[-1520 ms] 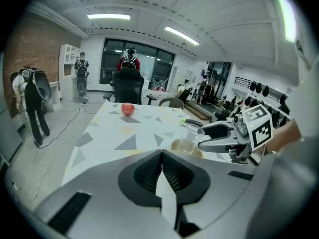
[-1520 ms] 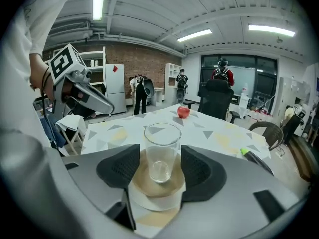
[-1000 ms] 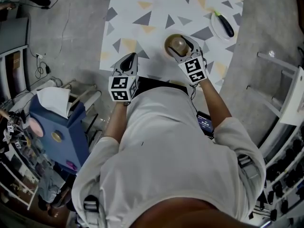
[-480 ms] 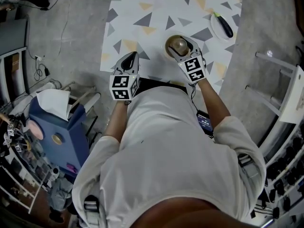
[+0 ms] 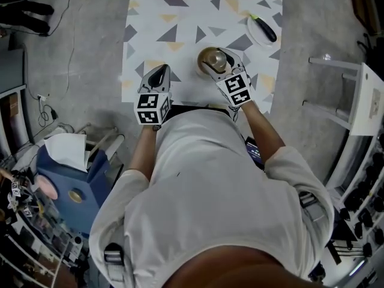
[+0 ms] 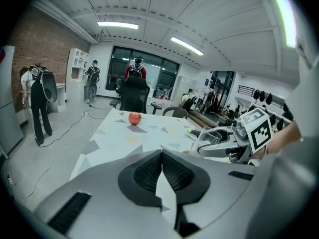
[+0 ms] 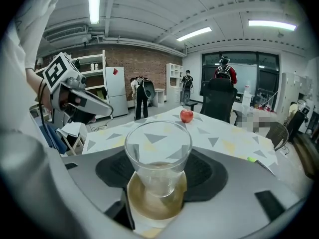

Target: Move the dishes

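The jaws of the right tool (image 5: 219,59) have just been drawn in around the glass (image 7: 158,148), gripped, seemingly, for lifting off its amber saucer (image 7: 149,208) on the desk (image 5: 180,17). The left tool (image 5: 160,74) is held shut, empty, aside.

The right gripper (image 7: 158,169), jaws just closed in, clasps a clear glass (image 7: 158,148) over a brown saucer (image 7: 148,210).

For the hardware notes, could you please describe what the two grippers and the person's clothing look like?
Both the left gripper and right gripper are grey, with black ribbed pads and a white cube bearing black square markers. The person wears a pale short-sleeved T-shirt. The right jaws have just been closing round a glass.
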`<state>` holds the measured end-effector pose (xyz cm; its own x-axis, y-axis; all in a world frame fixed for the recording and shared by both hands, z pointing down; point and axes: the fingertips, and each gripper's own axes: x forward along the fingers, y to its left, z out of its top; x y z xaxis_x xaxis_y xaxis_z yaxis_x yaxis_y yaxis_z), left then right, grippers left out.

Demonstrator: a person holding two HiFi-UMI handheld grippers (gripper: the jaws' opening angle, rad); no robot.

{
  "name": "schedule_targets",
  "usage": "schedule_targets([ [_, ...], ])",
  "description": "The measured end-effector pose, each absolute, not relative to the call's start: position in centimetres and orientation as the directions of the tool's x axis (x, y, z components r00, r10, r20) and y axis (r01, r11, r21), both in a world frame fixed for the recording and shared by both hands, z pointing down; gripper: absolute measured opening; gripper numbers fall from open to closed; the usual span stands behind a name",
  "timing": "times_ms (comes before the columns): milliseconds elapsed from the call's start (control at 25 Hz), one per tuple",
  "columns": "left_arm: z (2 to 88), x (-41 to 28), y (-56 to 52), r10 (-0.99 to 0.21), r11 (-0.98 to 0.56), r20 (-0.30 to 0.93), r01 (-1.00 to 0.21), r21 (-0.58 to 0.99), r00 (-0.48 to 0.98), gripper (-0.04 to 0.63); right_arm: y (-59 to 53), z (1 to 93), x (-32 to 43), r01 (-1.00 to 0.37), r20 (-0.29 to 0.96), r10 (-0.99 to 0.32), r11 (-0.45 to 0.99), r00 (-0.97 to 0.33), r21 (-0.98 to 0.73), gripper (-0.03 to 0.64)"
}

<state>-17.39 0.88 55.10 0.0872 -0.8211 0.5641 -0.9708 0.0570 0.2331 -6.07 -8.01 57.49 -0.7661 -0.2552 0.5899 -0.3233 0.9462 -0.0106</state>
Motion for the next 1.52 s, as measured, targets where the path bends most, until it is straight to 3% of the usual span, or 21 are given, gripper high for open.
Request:
schedule_targets([
  [560, 52.8, -14.6, -3.1, -0.845, -0.126, 0.484, -0.964, 0.235, 0.228, 0.020, -8.0, 49.8, -4.9, -0.442, 0.512, -0.398, 0.896, -0.761, 0.040, 0.275],
  [1120, 52.3, -8.5, -7.7, -0.795, -0.330, 0.455, -0.915, 0.230, 0.401, 0.020, -11.1, 47.4, 3.3, -0.648, 0.487, -0.597, 0.757, -0.637, 0.081, 0.275],
  [1520, 52.3, -5.2, -9.9, -0.766, -0.385, 0.462, -0.895, 0.227, 0.447, 0.020, -13.3, 47.5, 6.9, -0.681, 0.496, -0.633, 0.724, -0.594, 0.108, 0.275],
])
